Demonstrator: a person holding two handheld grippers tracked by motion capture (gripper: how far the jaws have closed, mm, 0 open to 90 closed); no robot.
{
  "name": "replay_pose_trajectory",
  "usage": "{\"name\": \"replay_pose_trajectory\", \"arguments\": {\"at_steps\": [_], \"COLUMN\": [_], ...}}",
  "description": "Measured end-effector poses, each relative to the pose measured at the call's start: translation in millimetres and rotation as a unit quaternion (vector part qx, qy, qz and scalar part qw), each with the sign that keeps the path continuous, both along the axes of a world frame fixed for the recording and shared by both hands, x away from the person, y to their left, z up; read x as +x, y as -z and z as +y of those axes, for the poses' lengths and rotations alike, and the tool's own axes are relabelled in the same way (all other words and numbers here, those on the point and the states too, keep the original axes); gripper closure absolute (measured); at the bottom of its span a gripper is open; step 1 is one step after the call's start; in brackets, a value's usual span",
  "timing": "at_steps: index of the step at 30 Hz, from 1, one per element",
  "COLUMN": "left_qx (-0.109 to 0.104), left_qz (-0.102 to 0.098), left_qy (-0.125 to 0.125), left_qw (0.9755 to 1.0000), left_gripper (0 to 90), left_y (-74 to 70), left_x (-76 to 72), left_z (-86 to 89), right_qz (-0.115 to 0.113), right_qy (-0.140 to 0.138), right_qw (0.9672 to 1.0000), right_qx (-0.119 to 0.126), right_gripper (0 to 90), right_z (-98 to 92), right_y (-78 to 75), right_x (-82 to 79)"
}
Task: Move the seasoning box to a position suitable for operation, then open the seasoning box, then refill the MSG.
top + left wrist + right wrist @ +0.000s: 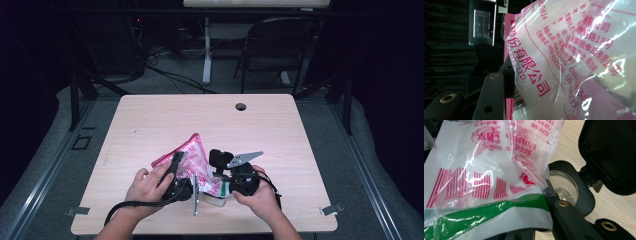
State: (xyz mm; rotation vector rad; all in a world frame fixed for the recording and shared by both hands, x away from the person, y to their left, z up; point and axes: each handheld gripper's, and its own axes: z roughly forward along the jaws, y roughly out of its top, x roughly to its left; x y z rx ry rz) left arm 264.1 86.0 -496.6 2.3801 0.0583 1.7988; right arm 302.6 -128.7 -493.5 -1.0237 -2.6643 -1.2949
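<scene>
Near the tabletop's [150, 120] front edge we are holding the pink-printed bag [192, 160] tilted, its long axis slanting down from our left tongs [176, 167] toward the clear jar [564, 183] beneath our right tongs [225, 185]. Left tongs are gripping the bag's side; right tongs are pinching its green-striped corner. Right gripper view is showing the jar's open mouth and flipped-back black lid [609, 152]

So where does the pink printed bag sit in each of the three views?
High view: the pink printed bag stands low at centre, between both hands.
Left gripper view: the bag covers the right two thirds.
Right gripper view: it spans the left and centre.
Shared landmark: its pink print.
</scene>
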Motion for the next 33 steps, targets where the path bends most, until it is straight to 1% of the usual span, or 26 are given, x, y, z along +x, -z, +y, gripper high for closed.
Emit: {"name": "replay_pose_trajectory", "arguments": {"at_steps": [12, 18, 21, 23, 24, 28, 33], "left_qx": [0.004, 0.005, 0.007, 0.007, 0.007, 0.009, 0.012], "left_qz": [0.002, 0.000, 0.002, 0.000, 0.000, 0.000, -0.001], "left_qy": [-0.002, -0.001, -0.001, -0.001, -0.001, -0.001, 0.002], "left_qw": [1.0000, 1.0000, 1.0000, 1.0000, 1.0000, 1.0000, 0.9999], "left_gripper": [57.7, 57.7, 57.7, 57.7, 57.7, 57.7, 57.7], "left_y": [-0.7, -0.6, -0.5, -0.6, -0.9, -1.2, -0.5], "left_x": [-0.2, -0.1, -0.4, -0.4, -0.4, 0.1, -0.1], "left_z": [-1.1, -1.1, -1.2, -1.1, -1.1, -1.3, -1.4], "right_qz": [-0.001, 0.000, -0.001, 0.001, -0.001, 0.001, 0.000], "right_qy": [0.001, 0.001, -0.002, -0.001, -0.001, 0.000, 0.000], "right_qw": [1.0000, 1.0000, 1.0000, 1.0000, 1.0000, 1.0000, 1.0000], "right_qx": [-0.001, 0.000, -0.006, -0.001, -0.003, 0.003, -0.001], "right_gripper": [90.0, 90.0, 90.0, 90.0, 90.0, 90.0, 90.0], "right_z": [-0.2, -0.2, -0.4, 0.3, 0.2, 0.4, 0.5], "right_y": [0.2, 0.5, 0.3, 0.8, 0.5, 1.1, 1.5], "right_x": [0.1, 0.2, 0.4, 0.3, 0.4, 0.7, 0.3]}}
